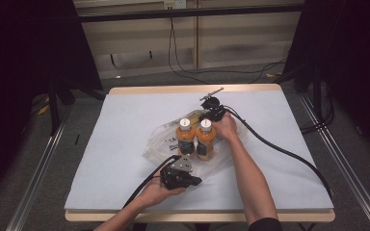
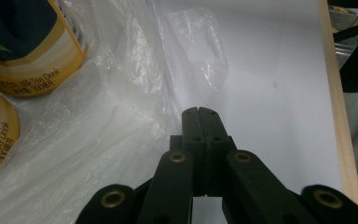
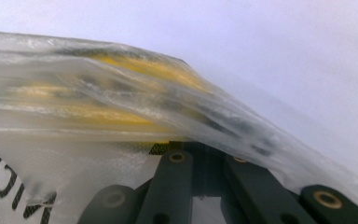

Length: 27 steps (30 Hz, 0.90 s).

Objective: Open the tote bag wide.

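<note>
Dark room, cables on the floor beyond; a wood-edged tabletop [image 1: 125, 90] under a pale sheet carries a clear plastic bag [image 1: 161, 142] near its middle. Two orange bottles [image 1: 195, 139] with white caps stand upright side by side on the bag, touching each other. Left tongs [image 1: 192, 181], held in the left hand [image 1: 161, 192] at the near edge of the bag, are fully closed, jaws meeting flush; the left gripper view shows them over the film, and whether film is pinched cannot be told. Right tongs [image 1: 211, 114], in the right hand [image 1: 226, 127], sit just behind the right bottle; in the right gripper view bag film drapes over their jaws, which read closed.
</note>
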Motion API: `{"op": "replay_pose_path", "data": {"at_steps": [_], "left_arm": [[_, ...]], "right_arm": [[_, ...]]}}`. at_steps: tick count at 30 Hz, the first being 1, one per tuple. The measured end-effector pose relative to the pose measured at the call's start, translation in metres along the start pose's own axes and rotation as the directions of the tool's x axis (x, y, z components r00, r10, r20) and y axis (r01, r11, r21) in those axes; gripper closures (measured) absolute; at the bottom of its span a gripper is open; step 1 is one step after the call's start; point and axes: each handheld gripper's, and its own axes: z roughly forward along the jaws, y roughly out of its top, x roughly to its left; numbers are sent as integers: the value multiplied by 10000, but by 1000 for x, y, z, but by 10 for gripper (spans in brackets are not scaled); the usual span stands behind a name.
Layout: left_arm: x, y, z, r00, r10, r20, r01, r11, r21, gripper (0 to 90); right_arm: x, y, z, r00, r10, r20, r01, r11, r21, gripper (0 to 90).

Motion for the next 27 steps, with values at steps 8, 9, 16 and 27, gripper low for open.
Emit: {"op": "replay_pose_path", "data": {"at_steps": [8, 9, 16, 27], "left_arm": [[-2, 1, 0, 9999, 64, -131, -62, 9999, 159, 900], [-2, 1, 0, 9999, 79, -149, -77, 9999, 126, 900], [2, 1, -4, 9996, -275, 45, 276, 9993, -256, 900], [10, 5, -25, 9970, -767, -141, 737, 9860, -1493, 900]], "right_arm": [[7, 11, 12, 9981, -216, 569, 225, 9996, -148, 900], [6, 11, 12, 9989, -86, 464, 96, 9997, -203, 900], [12, 8, -2, 9980, -293, -561, 274, 9990, -345, 900], [14, -7, -54, 9935, -307, -1096, 143, 9890, -1472, 900]]}}
